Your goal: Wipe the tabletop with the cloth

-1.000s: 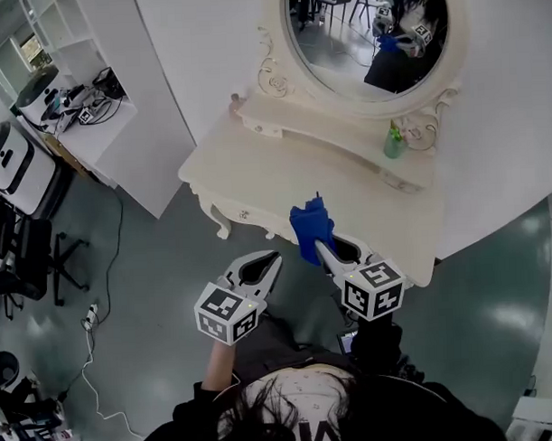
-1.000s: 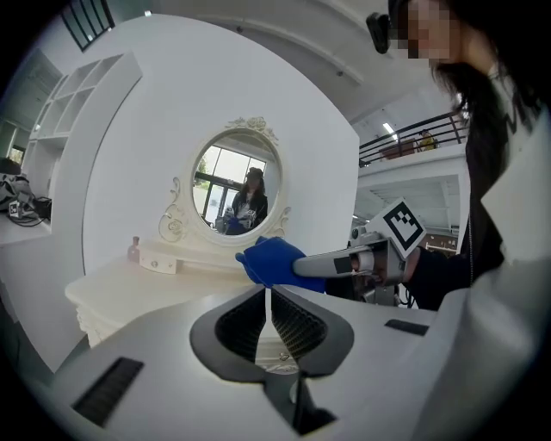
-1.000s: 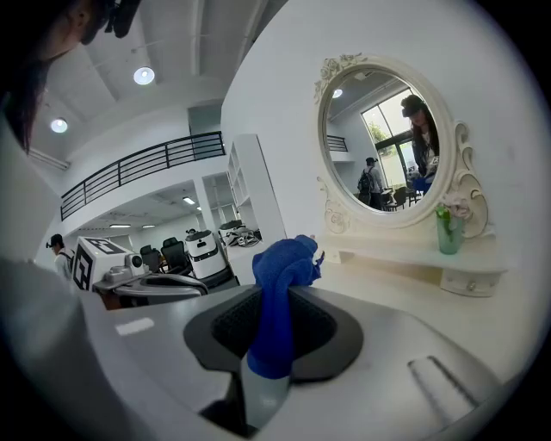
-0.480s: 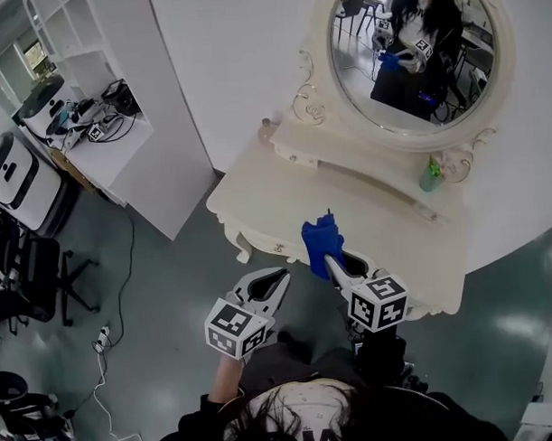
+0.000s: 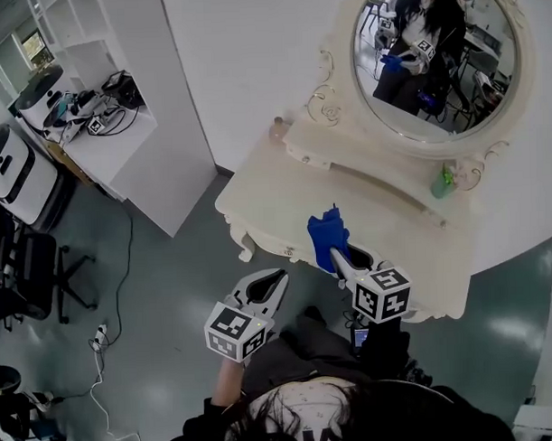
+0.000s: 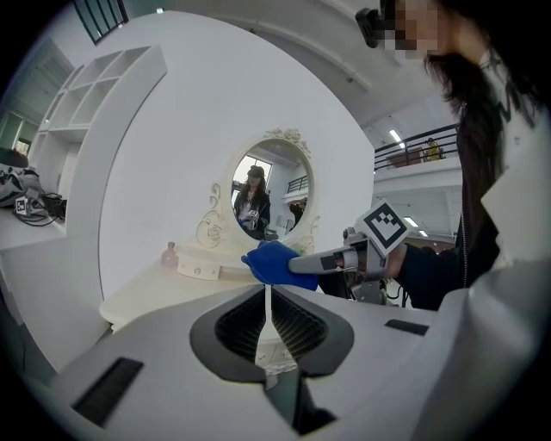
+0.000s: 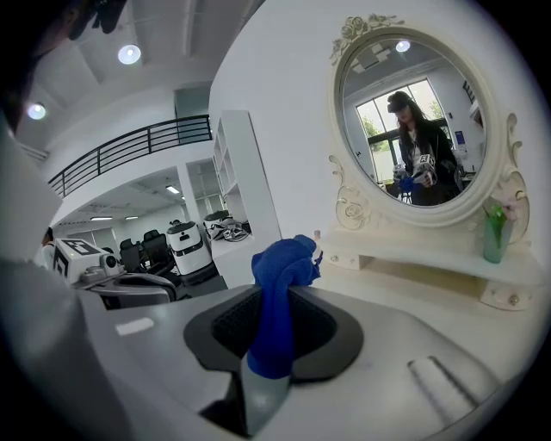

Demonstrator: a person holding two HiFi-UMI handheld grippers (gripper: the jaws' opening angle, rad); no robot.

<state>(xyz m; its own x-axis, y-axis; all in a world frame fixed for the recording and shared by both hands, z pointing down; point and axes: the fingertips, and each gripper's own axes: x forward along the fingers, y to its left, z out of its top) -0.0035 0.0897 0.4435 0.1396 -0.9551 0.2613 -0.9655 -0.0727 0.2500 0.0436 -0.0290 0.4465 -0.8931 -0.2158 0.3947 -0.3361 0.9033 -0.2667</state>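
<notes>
— Counter (image 5: 275, 183) is drifting rightward and filling more of the head view than a second ago, and the oval mirror (image 5: 438, 60) above it is coming fully into frame. The person is closing in on the dresser.
— Are the tongs moving with it?
— Barely. The right tongs (image 5: 340, 256) are still clamping the cloth (image 5: 327, 233) by its lower end, keeping it poised over the counter's front edge. The left tongs (image 5: 278, 280) are hanging back over the floor, short of the counter, pressing together on nothing.
— So is the wiping starting?
— Not yet, I'm judging. The cloth is looking raised rather than pressing on the top, so the approach is finishing and the first stroke is waiting.
— How is the cloth looking?
— Bright blue, bunching into a crumpled knot that is sticking up past the tips, and seeming soft and floppy. It is probably going to need lowering flat. A small green bottle (image 5: 445, 180) is standing at the far right, well apart.
</notes>
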